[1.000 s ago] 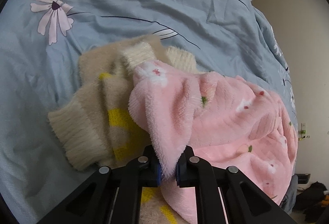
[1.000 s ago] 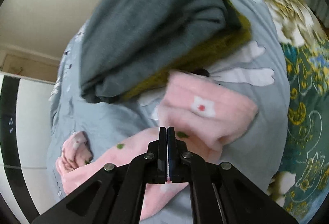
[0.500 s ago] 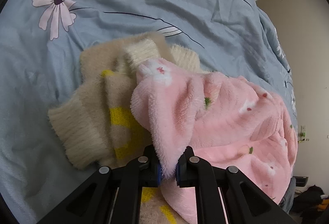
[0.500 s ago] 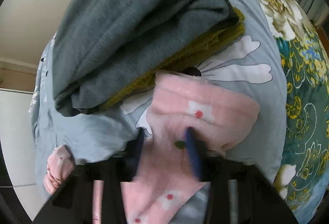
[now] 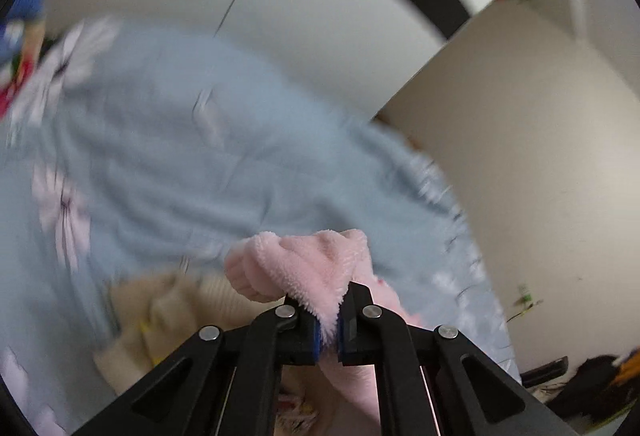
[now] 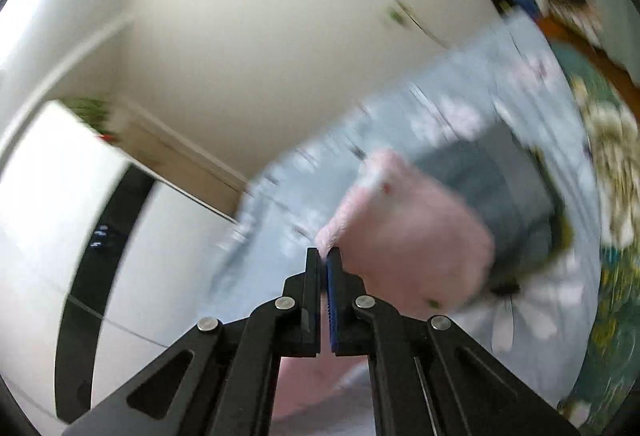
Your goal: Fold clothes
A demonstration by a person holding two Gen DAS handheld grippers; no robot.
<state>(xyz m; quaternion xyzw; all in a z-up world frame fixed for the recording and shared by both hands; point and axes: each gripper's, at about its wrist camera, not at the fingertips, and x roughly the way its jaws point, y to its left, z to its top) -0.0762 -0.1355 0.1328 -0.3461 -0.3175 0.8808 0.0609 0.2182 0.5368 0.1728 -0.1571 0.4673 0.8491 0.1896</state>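
Observation:
A fluffy pink garment with small flower prints is lifted off the bed. My left gripper is shut on one edge of it, and the cloth bunches above the fingers. My right gripper is shut on another edge of the same pink garment, which hangs to its right. Both views are blurred by motion.
A beige and yellow knit sweater lies on the light blue floral bedspread below the left gripper. A folded grey garment lies on the bed behind the pink one. A white wall and a wardrobe stand beyond the bed.
Both grippers have swung up with the pink garment, so the views now take in walls. The right gripper opened half a second ago and has shut again on the garment's edge.

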